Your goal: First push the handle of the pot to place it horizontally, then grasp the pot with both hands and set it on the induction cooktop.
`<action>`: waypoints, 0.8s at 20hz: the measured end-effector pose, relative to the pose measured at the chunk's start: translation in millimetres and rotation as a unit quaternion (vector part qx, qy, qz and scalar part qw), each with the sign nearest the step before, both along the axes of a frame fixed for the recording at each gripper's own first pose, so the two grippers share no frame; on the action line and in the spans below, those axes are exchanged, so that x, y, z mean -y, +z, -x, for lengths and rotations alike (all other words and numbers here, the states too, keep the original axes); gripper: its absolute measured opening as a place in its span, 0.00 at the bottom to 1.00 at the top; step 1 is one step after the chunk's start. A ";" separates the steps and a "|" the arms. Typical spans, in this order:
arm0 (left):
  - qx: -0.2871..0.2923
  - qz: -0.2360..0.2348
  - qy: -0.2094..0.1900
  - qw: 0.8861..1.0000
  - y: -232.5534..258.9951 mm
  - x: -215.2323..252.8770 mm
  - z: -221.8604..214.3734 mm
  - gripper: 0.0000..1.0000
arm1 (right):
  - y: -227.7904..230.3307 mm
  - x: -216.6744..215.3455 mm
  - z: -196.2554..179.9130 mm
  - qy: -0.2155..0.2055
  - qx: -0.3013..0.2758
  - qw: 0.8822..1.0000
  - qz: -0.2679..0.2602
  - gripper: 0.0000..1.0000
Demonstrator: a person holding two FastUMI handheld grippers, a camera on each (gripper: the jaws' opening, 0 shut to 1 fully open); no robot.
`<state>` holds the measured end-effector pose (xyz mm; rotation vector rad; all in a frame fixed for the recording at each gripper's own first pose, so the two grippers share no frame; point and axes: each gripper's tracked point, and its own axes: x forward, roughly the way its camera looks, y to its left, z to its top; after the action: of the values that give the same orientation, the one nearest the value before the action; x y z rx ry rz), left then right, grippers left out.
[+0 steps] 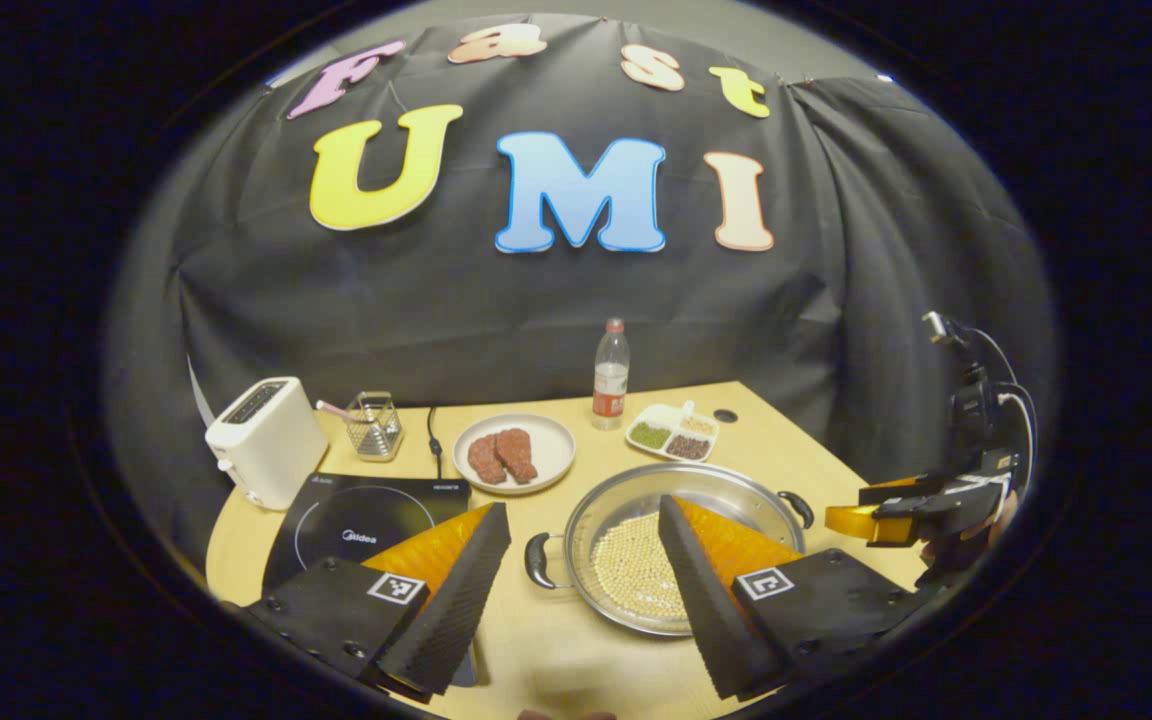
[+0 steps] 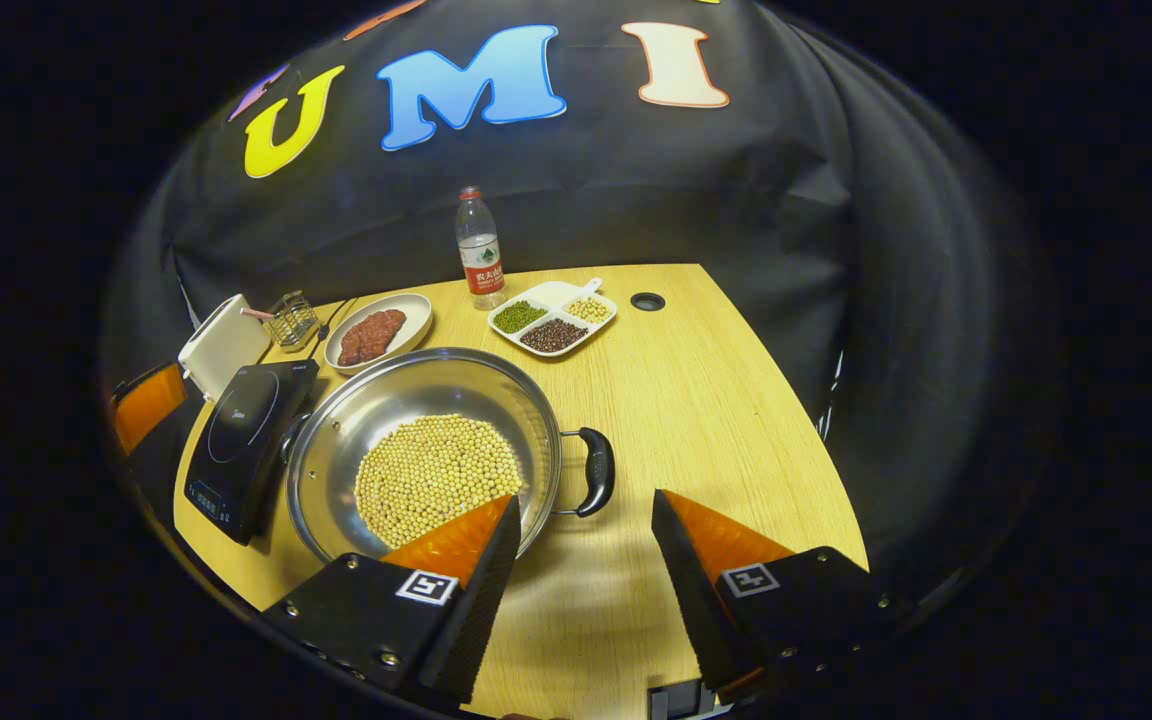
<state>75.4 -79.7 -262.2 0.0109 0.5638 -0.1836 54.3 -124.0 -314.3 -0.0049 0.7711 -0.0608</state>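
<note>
A steel pot (image 1: pixel 626 505) holding soybeans (image 2: pixel 436 470) stands on the wooden table, just right of the black induction cooktop (image 1: pixel 361 520). Its two black handles point left (image 1: pixel 539 560) and right (image 2: pixel 596 472). My left gripper (image 1: pixel 584 508) is open above the pot's left side. One finger is over the cooktop's corner and the other over the beans. My right gripper (image 2: pixel 584 498) is open too, and the right handle lies just ahead of its gap. It also shows in the left gripper view as the right gripper (image 1: pixel 896 510), beyond the pot's right handle.
A white toaster (image 1: pixel 266 440) and a wire basket (image 1: pixel 374 425) stand behind the cooktop. A plate of meat (image 1: pixel 516 452), a water bottle (image 1: pixel 611 375) and a divided dish of beans (image 1: pixel 674 432) sit at the back. Bare tabletop (image 2: pixel 716 400) lies right of the pot.
</note>
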 end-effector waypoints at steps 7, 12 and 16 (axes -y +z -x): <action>-0.088 -0.007 0.015 0.996 -93.0 -17.5 -27.2 0.97 | -19.6 -7.9 -30.5 -0.003 -0.009 1.000 0.009 0.81; -0.131 -0.018 0.013 0.991 -146.4 -25.6 -39.2 0.97 | -35.8 -1.1 -50.7 -0.018 -0.014 1.000 0.021 0.81; -0.148 -0.021 0.021 0.989 -169.3 -28.5 -47.4 0.96 | -51.1 5.1 -62.1 -0.027 -0.021 0.999 0.029 0.80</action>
<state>122.8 -51.2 -431.5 0.0129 0.8637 -0.1317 116.4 -129.1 -365.4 -0.0405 0.8118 -0.1342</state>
